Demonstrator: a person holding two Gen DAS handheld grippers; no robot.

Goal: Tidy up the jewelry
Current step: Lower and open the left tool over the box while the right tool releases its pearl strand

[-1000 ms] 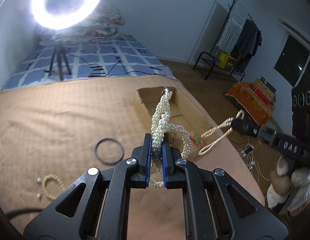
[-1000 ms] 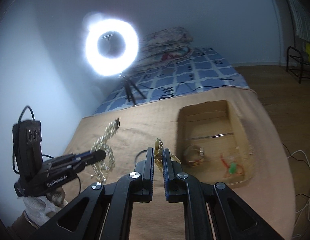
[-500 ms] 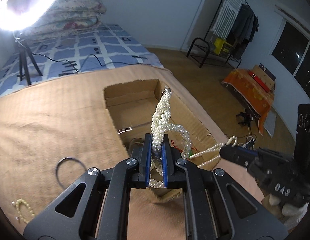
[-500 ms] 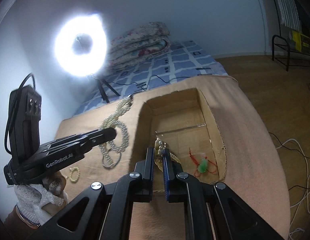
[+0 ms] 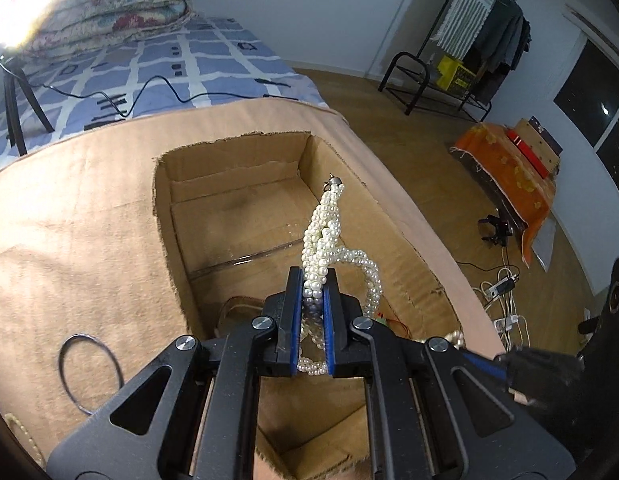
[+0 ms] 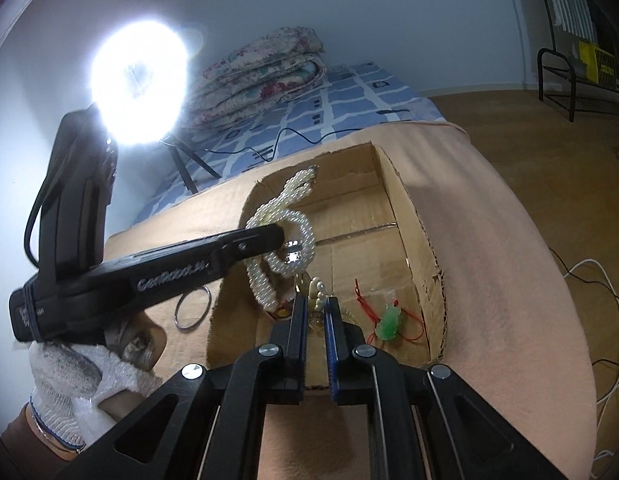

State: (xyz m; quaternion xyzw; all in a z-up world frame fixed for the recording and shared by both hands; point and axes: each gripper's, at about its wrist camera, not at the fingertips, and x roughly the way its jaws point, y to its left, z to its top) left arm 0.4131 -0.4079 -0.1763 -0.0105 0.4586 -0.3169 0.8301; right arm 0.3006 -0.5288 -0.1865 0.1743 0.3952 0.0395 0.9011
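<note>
Left gripper (image 5: pixel 313 280) pinched tight on the twisted pearl necklace (image 5: pixel 329 236), loops sticking up past the fingertips, hanging right over the open cardboard box (image 5: pixel 229 184). Right gripper (image 6: pixel 318 308) clamped on a cream bead bracelet (image 6: pixel 316 292), also above the box, green pendant (image 6: pixel 389 320) lying just right of its tips.

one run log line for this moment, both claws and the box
left claw: shut on pearl necklace, over cardboard box | right claw: shut on bead bracelet, over box | black ring: on cloth
</note>
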